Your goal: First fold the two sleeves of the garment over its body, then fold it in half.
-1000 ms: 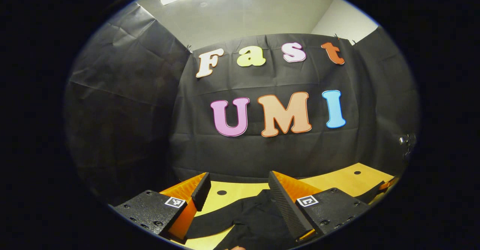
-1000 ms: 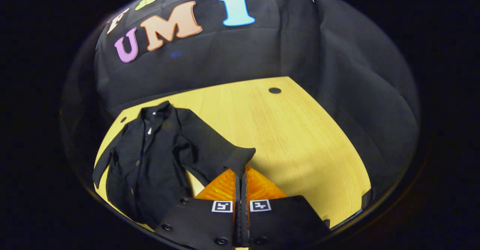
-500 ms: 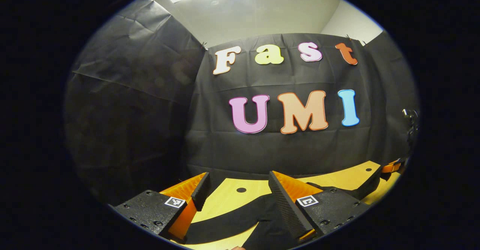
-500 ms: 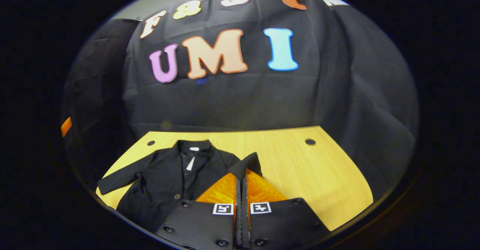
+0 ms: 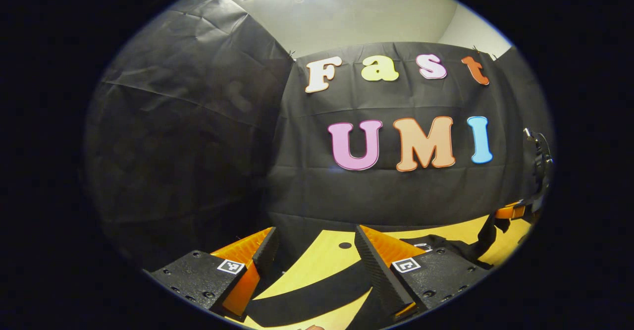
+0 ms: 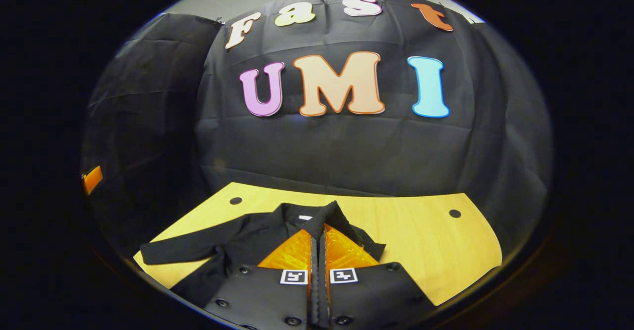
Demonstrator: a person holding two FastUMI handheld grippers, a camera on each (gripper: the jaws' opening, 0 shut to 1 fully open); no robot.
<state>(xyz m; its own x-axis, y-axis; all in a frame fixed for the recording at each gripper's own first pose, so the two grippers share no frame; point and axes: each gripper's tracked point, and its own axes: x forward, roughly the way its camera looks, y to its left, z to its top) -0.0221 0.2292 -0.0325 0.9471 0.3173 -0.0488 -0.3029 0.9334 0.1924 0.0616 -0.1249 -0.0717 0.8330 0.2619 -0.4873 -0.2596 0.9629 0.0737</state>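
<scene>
A black jacket [image 6: 233, 243] lies face up on the yellow table [image 6: 421, 250], collar toward the back wall. My right gripper [image 6: 319, 230] is shut on the cuff of its right sleeve [image 6: 342, 217], held up over the jacket's chest near the collar. The other sleeve [image 6: 173, 250] stretches flat to the left. My left gripper [image 5: 317, 260] is open, low over that outstretched sleeve [image 5: 307, 298], which crosses under its fingers without touching them. In the left gripper view the right gripper [image 5: 510, 212] hangs at the far right with black cloth draped from it.
Black cloth walls close in the table at the back and both sides. The tabletop has small dark holes [image 6: 454, 213] near its back corners. Bare wood [image 6: 436, 260] lies to the right of the jacket. An orange part [image 6: 92, 179] shows at the far left edge.
My right gripper has carried the sleeve cuff leftward from beside the jacket to over its chest. The left gripper stays open and has shifted left toward the end of the flat sleeve.
</scene>
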